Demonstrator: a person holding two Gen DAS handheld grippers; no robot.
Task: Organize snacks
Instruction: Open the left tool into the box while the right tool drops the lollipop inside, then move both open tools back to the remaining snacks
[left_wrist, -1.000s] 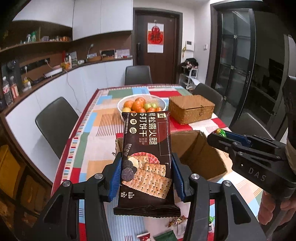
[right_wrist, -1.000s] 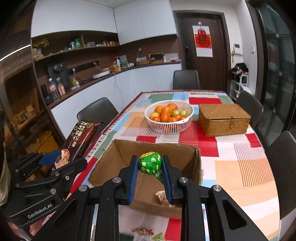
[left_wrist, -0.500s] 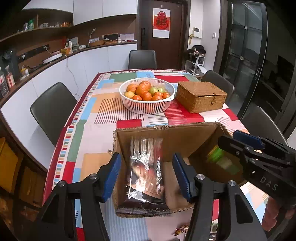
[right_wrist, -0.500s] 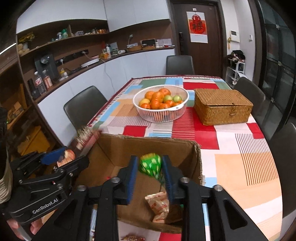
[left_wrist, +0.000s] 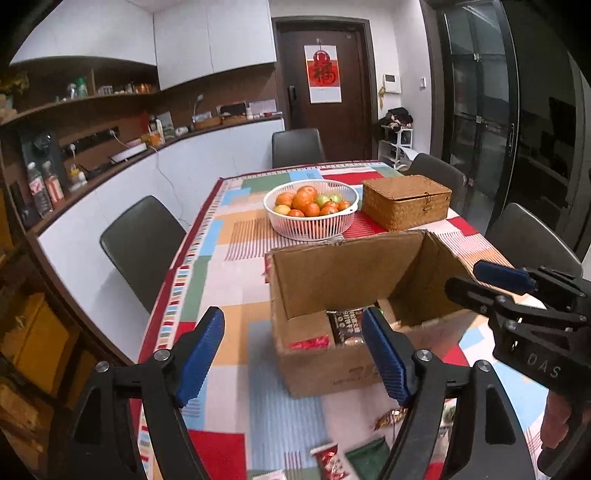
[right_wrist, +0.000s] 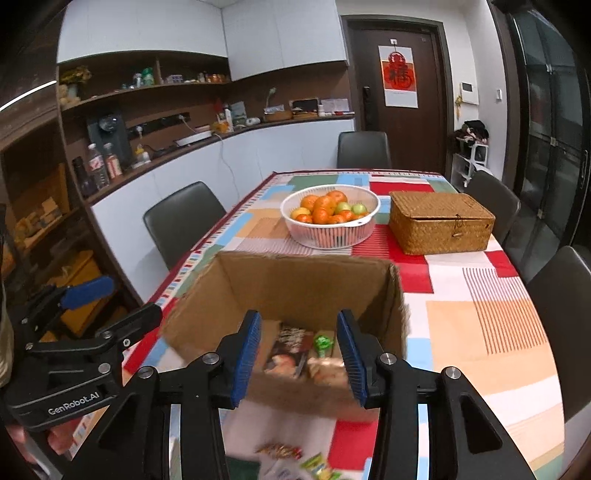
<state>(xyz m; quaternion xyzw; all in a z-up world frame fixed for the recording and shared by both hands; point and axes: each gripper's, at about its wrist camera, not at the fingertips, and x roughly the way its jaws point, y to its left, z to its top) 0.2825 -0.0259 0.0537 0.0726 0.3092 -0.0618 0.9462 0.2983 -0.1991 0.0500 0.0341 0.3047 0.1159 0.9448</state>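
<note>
Compared with a second ago, both loads are seen to have been let go: the dark cracker packet (left_wrist: 346, 326) that was clamped upright in the left gripper (left_wrist: 293, 350) is now lying inside the cardboard box (left_wrist: 332, 266), and the green foil-wrapped sweet (right_wrist: 322, 341) that was pinched by the right gripper (right_wrist: 300, 356) is now resting on the box floor beside it. The left gripper's jaws are opening, with nothing between the blue pads; the right gripper's fingers are parted and empty, held over the near edge of the box. Two more items are thus judged to be stowed, and both tools are freed for the next pick. Further wrapped snacks (left_wrist: 332, 456) are left scattered on the tablecloth (left_wrist: 229, 280) in front of the box, so the sorting is judged unfinished. The box is made of plain brown corrugated board, open-topped, with rough, slightly torn rims. The cracker packet is a flat, glossy film rectangle; the sweet is a small crinkled foil bundle; a red wrapper (left_wrist: 312, 341) and a pale crumpled pack are also seen inside. Beyond the box, a white slotted plastic fruit basket (left_wrist: 312, 225) and a lidded woven wicker case (left_wrist: 406, 201) are set on the brightly patterned cloth.
</note>
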